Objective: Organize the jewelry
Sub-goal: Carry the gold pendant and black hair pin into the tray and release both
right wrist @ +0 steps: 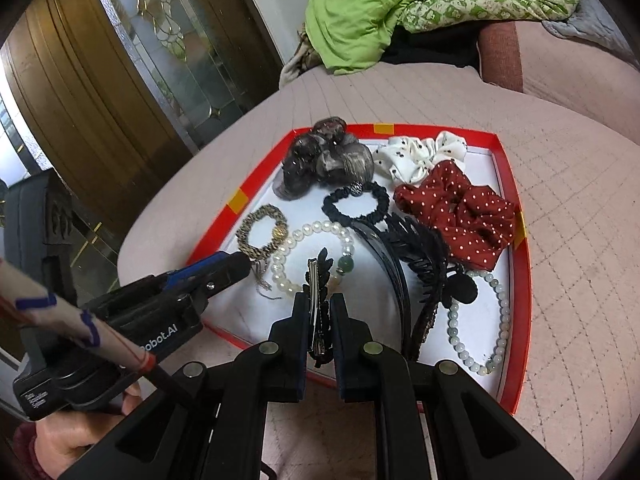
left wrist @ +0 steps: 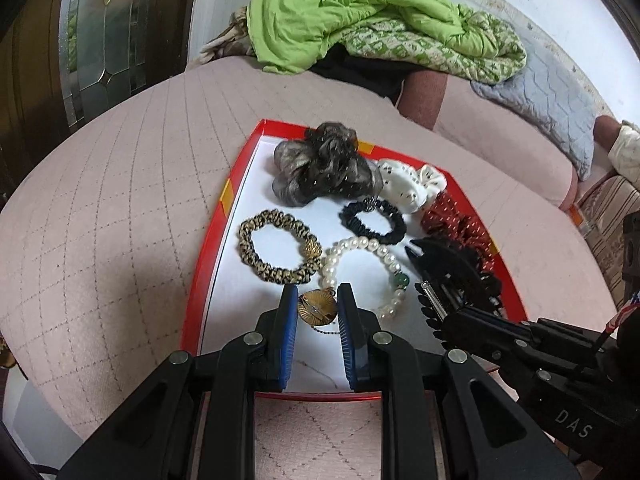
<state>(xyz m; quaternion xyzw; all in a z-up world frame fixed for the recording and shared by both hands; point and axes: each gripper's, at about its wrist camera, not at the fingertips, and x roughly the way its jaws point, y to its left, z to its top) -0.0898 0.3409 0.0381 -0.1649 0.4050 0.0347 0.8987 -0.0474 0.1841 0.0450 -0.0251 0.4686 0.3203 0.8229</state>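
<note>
My left gripper [left wrist: 317,292] is shut on a round gold pendant [left wrist: 316,309], low over the near end of the red tray [left wrist: 208,264]; a thin chain [left wrist: 326,332] trails from the pendant. In the right wrist view that gripper [right wrist: 244,263] enters from the left with the chain [right wrist: 262,280] dangling. My right gripper [right wrist: 319,298] is shut on a black leaf-shaped hair clip [right wrist: 318,280] with a metal bar, over the tray's near edge [right wrist: 224,332]. A pearl bracelet [left wrist: 360,246] with a green bead lies just beyond both grippers.
On the tray's white floor lie a grey scrunchie [left wrist: 320,168], white dotted scrunchie [right wrist: 412,156], red dotted scrunchie [right wrist: 460,216], black scrunchie [left wrist: 374,220], leopard scrunchie [left wrist: 276,252], black headband [right wrist: 392,264], black comb [right wrist: 424,256] and pale bead bracelet [right wrist: 496,320]. Pink quilted bed around; green bedding [left wrist: 352,12] behind.
</note>
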